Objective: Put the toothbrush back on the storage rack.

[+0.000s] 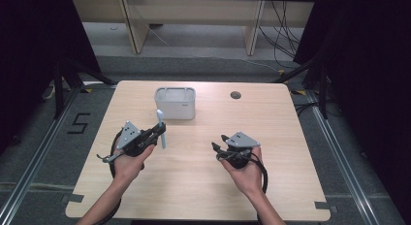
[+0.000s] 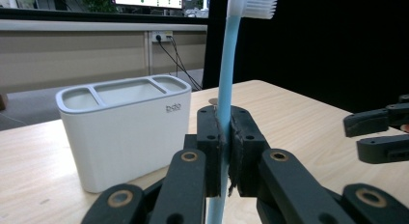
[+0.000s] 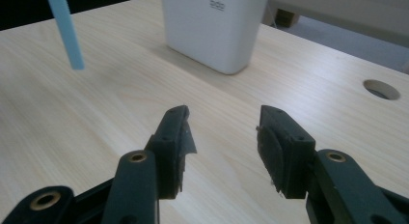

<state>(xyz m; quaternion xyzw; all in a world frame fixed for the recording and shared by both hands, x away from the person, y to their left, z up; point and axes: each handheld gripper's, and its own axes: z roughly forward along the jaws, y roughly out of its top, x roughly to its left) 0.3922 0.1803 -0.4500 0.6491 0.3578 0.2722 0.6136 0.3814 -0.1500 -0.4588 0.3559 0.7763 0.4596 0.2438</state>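
One toothbrush (image 2: pixel 226 64) is pinched upright, bristles up, between the pressed-together jaws of the left gripper (image 1: pixel 160 128), lifted off the table (image 1: pixel 194 186) just in front of the white holder (image 1: pixel 175 103). Likely remaining: lowering it into a compartment. The right gripper (image 3: pixel 223 137) hovers with jaws spread, holding nothing. Open tabletop surrounds both grippers; the table's edges are well apart from them.

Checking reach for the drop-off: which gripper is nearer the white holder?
Left. The left gripper, shut on the blue toothbrush, sits just in front of the white holder. The right gripper is open, farther back and off to the right.
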